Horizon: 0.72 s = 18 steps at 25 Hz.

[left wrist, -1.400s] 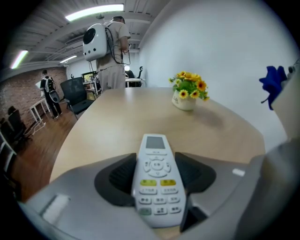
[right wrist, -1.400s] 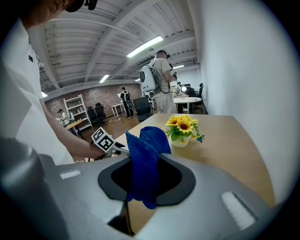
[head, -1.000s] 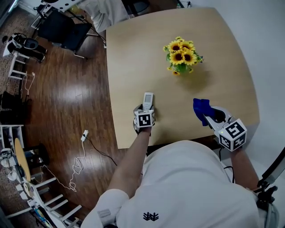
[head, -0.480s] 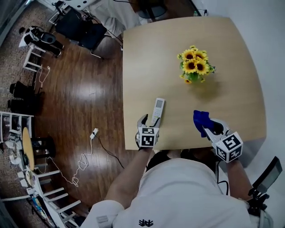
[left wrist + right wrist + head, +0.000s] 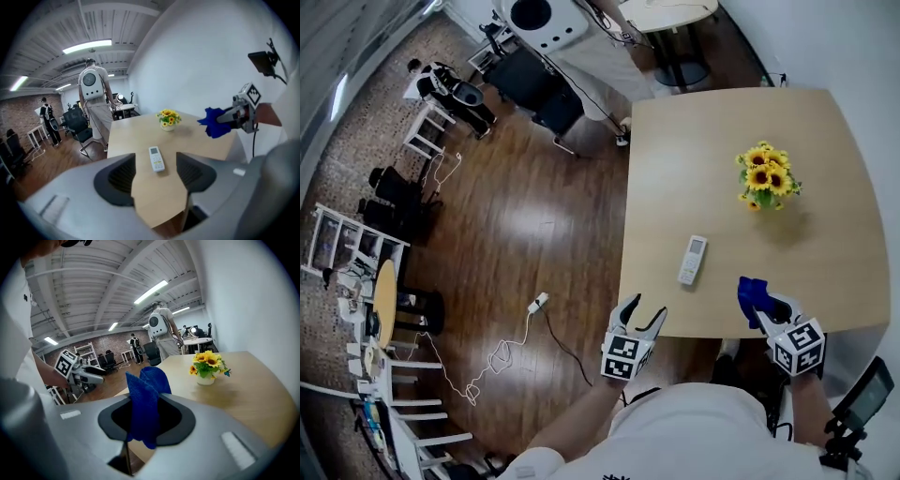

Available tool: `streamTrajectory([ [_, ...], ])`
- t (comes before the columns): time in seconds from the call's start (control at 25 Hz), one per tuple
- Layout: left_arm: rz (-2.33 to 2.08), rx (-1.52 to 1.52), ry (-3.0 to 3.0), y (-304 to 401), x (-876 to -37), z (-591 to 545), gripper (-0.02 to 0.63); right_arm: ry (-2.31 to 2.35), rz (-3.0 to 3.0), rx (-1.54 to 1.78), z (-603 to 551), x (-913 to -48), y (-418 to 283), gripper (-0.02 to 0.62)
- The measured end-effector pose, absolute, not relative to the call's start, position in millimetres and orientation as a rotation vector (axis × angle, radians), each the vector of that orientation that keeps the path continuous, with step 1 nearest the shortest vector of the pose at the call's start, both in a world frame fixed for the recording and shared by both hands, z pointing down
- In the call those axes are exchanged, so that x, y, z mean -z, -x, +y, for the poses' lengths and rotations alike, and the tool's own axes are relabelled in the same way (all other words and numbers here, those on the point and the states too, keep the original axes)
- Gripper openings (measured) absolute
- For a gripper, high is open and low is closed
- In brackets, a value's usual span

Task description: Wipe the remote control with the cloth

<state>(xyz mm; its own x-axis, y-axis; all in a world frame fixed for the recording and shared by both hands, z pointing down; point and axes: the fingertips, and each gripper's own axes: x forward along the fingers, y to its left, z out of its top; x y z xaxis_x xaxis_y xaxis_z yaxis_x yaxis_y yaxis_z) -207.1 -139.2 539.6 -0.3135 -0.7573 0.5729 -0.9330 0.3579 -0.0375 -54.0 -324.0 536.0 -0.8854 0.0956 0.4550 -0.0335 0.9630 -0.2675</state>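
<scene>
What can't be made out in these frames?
- Remote control, buttons: too small to read in head view and left gripper view.
- Cloth, lower end: right gripper view, hidden down inside the right hand-held gripper.
- Vase: head view, covered by the sunflowers.

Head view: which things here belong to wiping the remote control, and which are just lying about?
For the job: remote control on the table; blue cloth, held in the fingers of the right gripper.
Just lying about: sunflower pot on the table; white cable on the floor; black chair beyond the table.
</scene>
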Motion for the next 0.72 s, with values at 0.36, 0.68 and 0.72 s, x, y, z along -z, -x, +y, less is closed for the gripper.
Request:
streamTrajectory([
  [0.36, -2.186, -0.258, -1.679, 176, -488, -6, 0.29, -0.087, -2.656, -0.214, -206, -507, 26, 0.084],
  [0.68, -2.128, -0.151, -1.791, 127, -466, 138, 0.285, -0.208, -2.647, -0.246, -48, -466, -45, 0.086],
  [0.72, -2.128, -0.151, -1.798, 126, -465, 142, 0.285, -0.208, -2.645, -0.235, -47, -465, -46, 0.085],
])
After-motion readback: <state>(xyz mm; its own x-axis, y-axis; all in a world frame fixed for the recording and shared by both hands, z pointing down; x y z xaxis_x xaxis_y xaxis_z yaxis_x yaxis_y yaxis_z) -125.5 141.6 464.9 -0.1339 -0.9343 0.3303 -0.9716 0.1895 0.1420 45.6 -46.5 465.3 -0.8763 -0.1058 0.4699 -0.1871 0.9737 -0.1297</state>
